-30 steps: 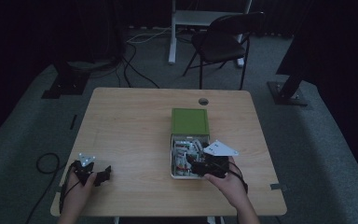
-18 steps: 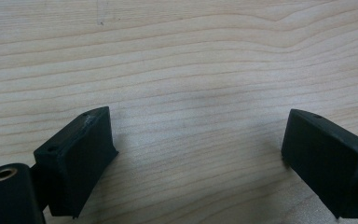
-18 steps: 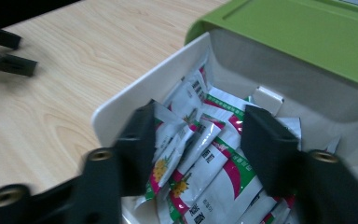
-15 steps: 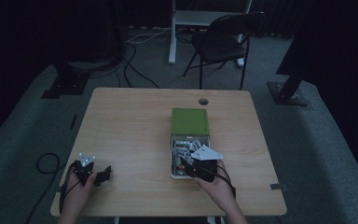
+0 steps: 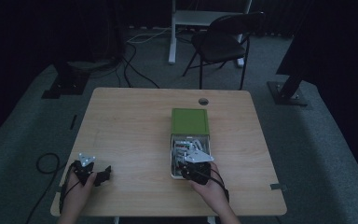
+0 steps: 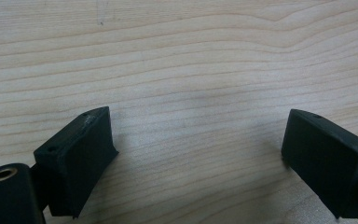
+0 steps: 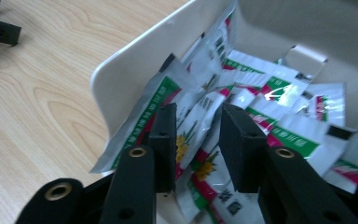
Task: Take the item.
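The right gripper (image 7: 198, 140) has its jaws nearly pressed together, pinching one sachet (image 7: 193, 135) at the white box's (image 7: 135, 56) 6 o'clock end, probably to lift it; the left gripper (image 6: 196, 149) rests spread at the table's (image 5: 130, 126) 7 o'clock, out of the way

The high view is dim and murky, while both gripper views are brighter, with near jaws softly blurred.
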`<state>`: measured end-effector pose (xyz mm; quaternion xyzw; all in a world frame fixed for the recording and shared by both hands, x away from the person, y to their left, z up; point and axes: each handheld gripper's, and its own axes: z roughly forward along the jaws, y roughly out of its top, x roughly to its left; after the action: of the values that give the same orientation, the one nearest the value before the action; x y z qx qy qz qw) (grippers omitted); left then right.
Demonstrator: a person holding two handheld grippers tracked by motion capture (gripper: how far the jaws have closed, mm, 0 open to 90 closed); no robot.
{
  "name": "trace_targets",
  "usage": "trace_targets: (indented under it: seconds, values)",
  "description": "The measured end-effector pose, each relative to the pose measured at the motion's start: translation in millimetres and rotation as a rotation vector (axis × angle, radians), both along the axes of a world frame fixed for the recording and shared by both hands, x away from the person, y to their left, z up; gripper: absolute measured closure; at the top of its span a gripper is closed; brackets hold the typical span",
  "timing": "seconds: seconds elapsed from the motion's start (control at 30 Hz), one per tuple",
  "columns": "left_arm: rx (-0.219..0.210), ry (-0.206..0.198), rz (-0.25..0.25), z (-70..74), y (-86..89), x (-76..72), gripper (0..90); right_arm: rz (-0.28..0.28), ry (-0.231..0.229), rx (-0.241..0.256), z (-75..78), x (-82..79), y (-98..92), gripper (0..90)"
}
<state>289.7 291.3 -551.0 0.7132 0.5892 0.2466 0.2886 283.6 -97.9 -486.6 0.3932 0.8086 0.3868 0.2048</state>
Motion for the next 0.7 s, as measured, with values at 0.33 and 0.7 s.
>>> trace_targets:
  seconds: [0.33, 0.7]
  values:
    - [0.0, 0.0, 0.0, 0.0, 0.0, 0.0, 9.8, -0.012, -0.006, -0.027, -6.1, -1.1, 7.3, 73.7]
    - [0.0, 0.0, 0.0, 0.0, 0.0, 0.0, 9.8, -0.039, 0.024, -0.058, -10.8, 3.1, 15.7, 75.8]
